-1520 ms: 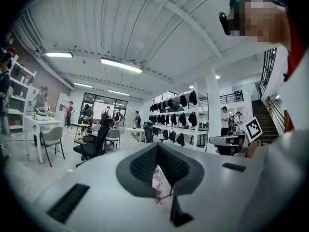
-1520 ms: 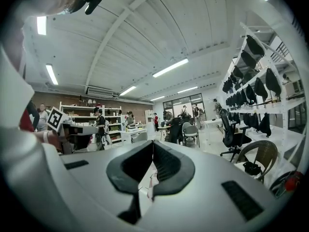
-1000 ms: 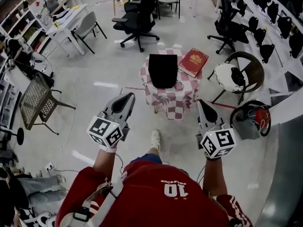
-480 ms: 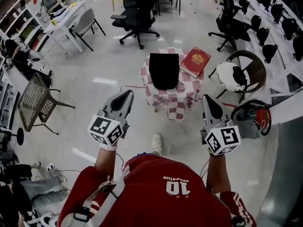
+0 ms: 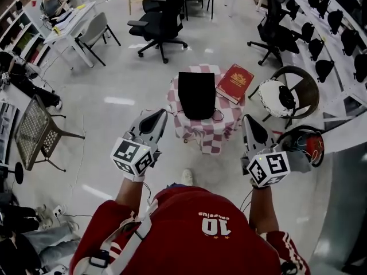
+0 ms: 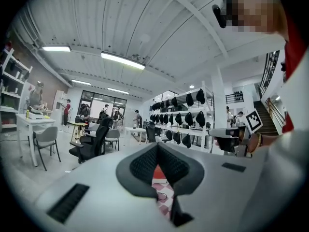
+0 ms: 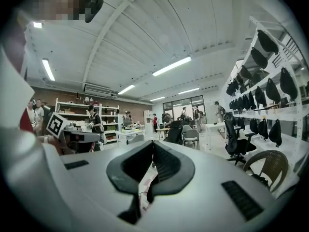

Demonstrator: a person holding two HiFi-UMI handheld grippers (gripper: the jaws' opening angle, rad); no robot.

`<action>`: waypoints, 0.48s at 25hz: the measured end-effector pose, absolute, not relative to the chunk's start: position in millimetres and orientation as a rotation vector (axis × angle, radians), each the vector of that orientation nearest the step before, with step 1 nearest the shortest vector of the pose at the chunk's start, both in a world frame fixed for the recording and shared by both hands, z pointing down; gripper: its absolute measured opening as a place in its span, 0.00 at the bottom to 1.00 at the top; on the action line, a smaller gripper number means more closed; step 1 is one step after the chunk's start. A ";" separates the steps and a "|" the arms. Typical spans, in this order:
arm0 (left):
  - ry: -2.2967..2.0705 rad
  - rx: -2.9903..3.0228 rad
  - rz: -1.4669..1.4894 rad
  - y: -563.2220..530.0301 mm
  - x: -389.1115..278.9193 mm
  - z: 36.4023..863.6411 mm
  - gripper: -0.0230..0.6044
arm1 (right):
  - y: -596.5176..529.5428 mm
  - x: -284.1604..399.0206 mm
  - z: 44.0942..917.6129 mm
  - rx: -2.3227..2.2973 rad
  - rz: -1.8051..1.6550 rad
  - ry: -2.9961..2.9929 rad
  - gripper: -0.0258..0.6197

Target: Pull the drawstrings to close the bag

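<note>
Two grey hand-held grippers, left (image 5: 159,116) and right (image 5: 248,122), have jaws closed on nothing. They are held level, well short of the black fabric drawstring bag (image 5: 196,93). The bag sits on a small table under a red-and-white checked cloth (image 5: 213,135), beside a red hardback book (image 5: 234,82). Likely risk: closed jaws would shove the bag or miss its thin cords unless they open first.

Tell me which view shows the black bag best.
Head view: the whole black bag lies on the checkered table. Both gripper views give only slivers of that table past their tongs; no bag can be made out.
</note>
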State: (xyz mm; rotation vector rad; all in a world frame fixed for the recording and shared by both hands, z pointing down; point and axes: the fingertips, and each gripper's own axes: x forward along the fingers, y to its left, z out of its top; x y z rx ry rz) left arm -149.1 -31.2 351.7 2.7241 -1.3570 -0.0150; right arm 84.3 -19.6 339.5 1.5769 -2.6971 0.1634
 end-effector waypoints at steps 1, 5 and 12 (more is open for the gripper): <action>-1.350 2.727 -0.018 -37.1 -150.1 351.5 0.05 | -25.2 82.8 341.0 1.578 0.165 -2.688 0.06; -1.325 2.742 -0.019 -58.1 -153.4 350.8 0.05 | -46.8 77.5 339.5 1.594 0.187 -2.691 0.06; -1.312 2.744 -0.044 -89.0 -170.9 352.9 0.05 | -76.1 58.3 335.6 1.600 0.170 -2.702 0.07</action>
